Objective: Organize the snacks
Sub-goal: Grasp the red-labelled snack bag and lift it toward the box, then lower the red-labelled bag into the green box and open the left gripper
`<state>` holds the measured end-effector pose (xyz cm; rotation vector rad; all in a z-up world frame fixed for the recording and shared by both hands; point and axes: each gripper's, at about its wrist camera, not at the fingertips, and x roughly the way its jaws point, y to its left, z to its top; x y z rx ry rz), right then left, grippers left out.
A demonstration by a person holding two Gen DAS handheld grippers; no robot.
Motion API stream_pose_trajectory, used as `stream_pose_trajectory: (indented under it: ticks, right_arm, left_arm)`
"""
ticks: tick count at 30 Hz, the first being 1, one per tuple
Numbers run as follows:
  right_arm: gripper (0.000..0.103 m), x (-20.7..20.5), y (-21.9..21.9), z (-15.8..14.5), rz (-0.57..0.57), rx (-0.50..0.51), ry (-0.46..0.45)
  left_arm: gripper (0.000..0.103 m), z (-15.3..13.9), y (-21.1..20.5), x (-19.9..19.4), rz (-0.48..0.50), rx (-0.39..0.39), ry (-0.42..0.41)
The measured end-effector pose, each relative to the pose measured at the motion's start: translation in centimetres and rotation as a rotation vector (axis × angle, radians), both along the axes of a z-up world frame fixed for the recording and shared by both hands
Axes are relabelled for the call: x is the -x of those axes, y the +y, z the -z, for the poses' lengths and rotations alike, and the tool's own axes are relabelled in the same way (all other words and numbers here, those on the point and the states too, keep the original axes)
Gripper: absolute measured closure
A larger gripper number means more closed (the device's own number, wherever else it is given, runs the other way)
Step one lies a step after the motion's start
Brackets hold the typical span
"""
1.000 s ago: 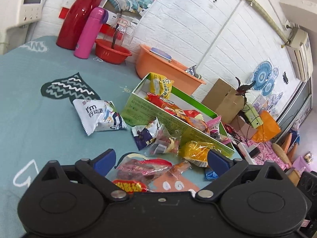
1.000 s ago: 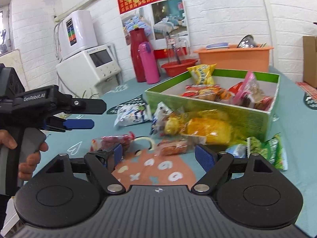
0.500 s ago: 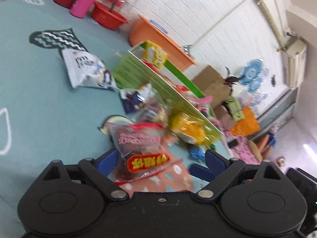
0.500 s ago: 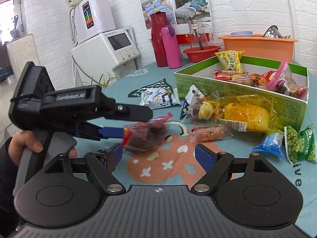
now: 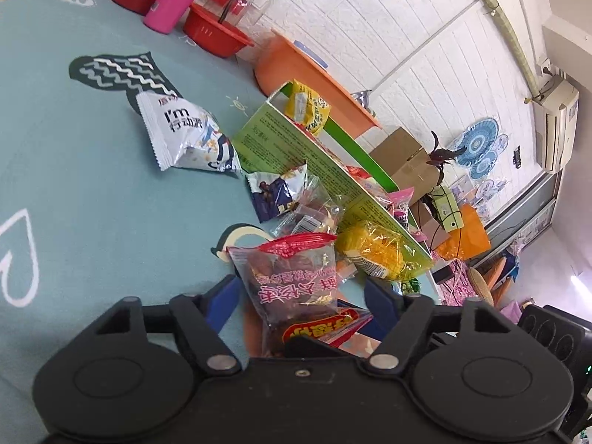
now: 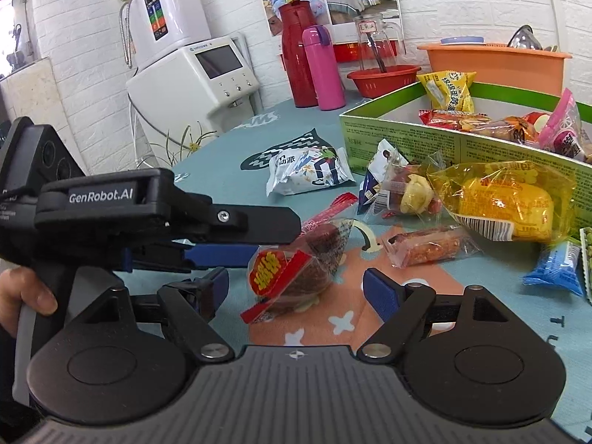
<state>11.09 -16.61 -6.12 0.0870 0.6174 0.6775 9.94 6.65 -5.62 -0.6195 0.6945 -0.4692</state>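
Note:
A clear-and-red bag of dried dates (image 5: 296, 285) lies between the open fingers of my left gripper (image 5: 301, 292), resting on the teal table; the pads stand apart from it. In the right wrist view the same bag (image 6: 299, 262) sits under the left gripper (image 6: 236, 244). My right gripper (image 6: 296, 288) is open and empty, just in front of the bag. A green snack box (image 6: 458, 148) holds several packets. Loose snacks lie by it: a yellow cake pack (image 6: 507, 199), a white bag (image 6: 310, 170), a red bar (image 6: 429, 246).
A red flask (image 6: 296, 55), pink bottle (image 6: 323, 68), red bowl (image 6: 384, 79) and orange basin (image 6: 492, 61) stand at the table's back. A white appliance (image 6: 196, 74) stands past the left edge. A blue packet (image 6: 558, 266) and green pea bag (image 6: 586, 255) lie right.
My left gripper moved forward and down around the date bag, which now lies deep between its fingers. The right gripper moved closer to the bag.

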Motion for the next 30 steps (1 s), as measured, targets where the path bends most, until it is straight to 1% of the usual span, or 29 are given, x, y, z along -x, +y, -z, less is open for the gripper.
stream_pose_trajectory:
  ticks: [1, 2, 3, 4, 5, 6, 7, 8, 13, 19, 22, 26, 30]
  right_arm:
    - [0.000, -0.2, 0.1, 0.2, 0.004, -0.001, 0.008]
    - [0.000, -0.5, 0.2, 0.4, 0.011, -0.004, 0.015]
    - [0.009, -0.7, 0.3, 0.6, 0.015, -0.009, 0.026]
    - [0.015, -0.7, 0.1, 0.7, 0.021, -0.024, 0.039]
    - [0.021, -0.7, 0.0, 0.7, 0.024, -0.033, 0.041]
    - [0.024, -0.5, -0.1, 0.6, 0.019, -0.040, 0.034]
    - [0.032, -0.2, -0.3, 0.4, 0.015, -0.044, 0.022]
    - [0.036, 0.1, -0.3, 0.1, 0.010, -0.041, 0.010]
    - [0.040, 1.0, -0.9, -1.7, 0.005, -0.042, -0.072]
    - [0.041, 0.4, -2.8, -5.0, 0.034, -0.062, -0.185]
    - [0.041, -0.4, -3.9, -6.4, 0.061, -0.069, -0.237]
    - [0.041, -1.9, -5.3, -7.8, 0.096, -0.071, -0.292]
    - [0.041, -3.9, -6.6, -8.5, 0.126, -0.073, -0.332]
  left_arm:
    - [0.052, 0.3, -0.1, -0.2, 0.005, 0.000, 0.011]
    - [0.061, 0.7, -0.1, -0.5, 0.017, 0.019, 0.020]
    - [0.064, 1.0, -0.1, -0.6, 0.018, 0.035, 0.031]
    - [0.067, 1.0, -0.2, -0.5, 0.013, 0.039, 0.029]
    - [0.069, 0.8, -0.3, -0.3, 0.011, 0.029, 0.020]
    - [0.070, 0.6, -0.5, -0.1, 0.011, 0.020, 0.013]
    - [0.071, 0.4, -0.7, 0.2, 0.011, 0.014, 0.008]
    - [0.071, 0.2, -0.8, 0.3, 0.011, 0.015, 0.003]
    - [0.071, -2.5, -1.8, 0.4, 0.031, 0.001, -0.067]
    - [0.070, -6.4, -4.1, -1.3, 0.072, -0.017, -0.169]
    - [0.070, -8.0, -5.4, -2.9, 0.094, -0.024, -0.211]
    - [0.068, -9.5, -7.2, -5.2, 0.119, -0.030, -0.248]
    - [0.066, -10.3, -8.9, -8.0, 0.139, -0.033, -0.267]
